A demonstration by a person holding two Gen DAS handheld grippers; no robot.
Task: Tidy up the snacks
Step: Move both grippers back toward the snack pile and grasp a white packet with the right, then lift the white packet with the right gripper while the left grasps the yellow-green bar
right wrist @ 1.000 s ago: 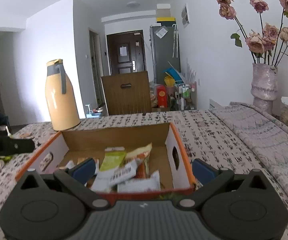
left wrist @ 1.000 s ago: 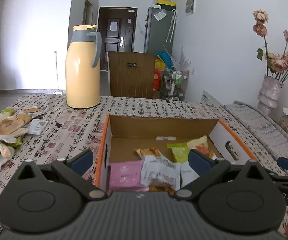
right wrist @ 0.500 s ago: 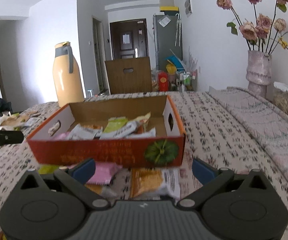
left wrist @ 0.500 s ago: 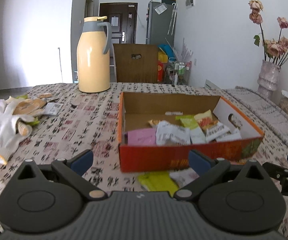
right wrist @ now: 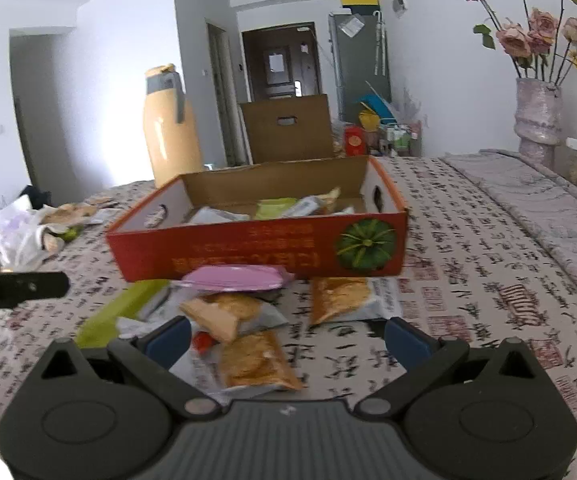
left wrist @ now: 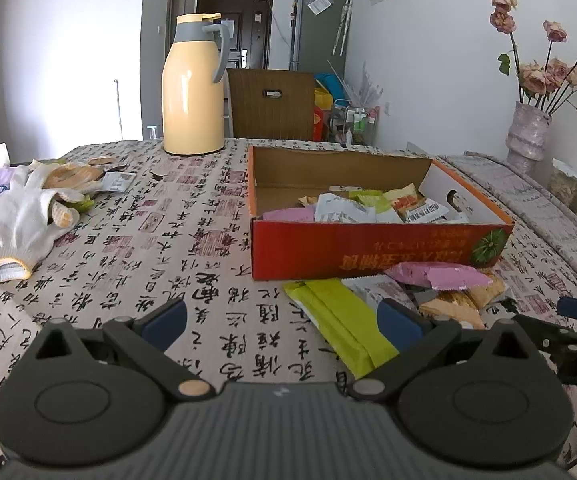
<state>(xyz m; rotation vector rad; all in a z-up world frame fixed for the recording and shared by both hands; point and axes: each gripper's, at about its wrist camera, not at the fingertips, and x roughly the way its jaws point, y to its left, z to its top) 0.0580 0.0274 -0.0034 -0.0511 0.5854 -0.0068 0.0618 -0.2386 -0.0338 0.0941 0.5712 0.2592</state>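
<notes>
Red-orange box [left wrist: 368, 248], pink packet [left wrist: 440, 274], lime-green packet [left wrist: 340, 316], calligraphy-print tablecloth [left wrist: 148, 248]

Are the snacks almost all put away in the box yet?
Partly. Several packets already lie in the orange box. Both the left gripper and the right gripper are open and empty. Still left out in front: the green packet, pink packet and some cracker packets.

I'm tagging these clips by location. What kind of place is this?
Most likely a home dining area: a table under a patterned tablecloth, a yellow thermos jug, a vase of dried roses, and a hallway door behind.
</notes>
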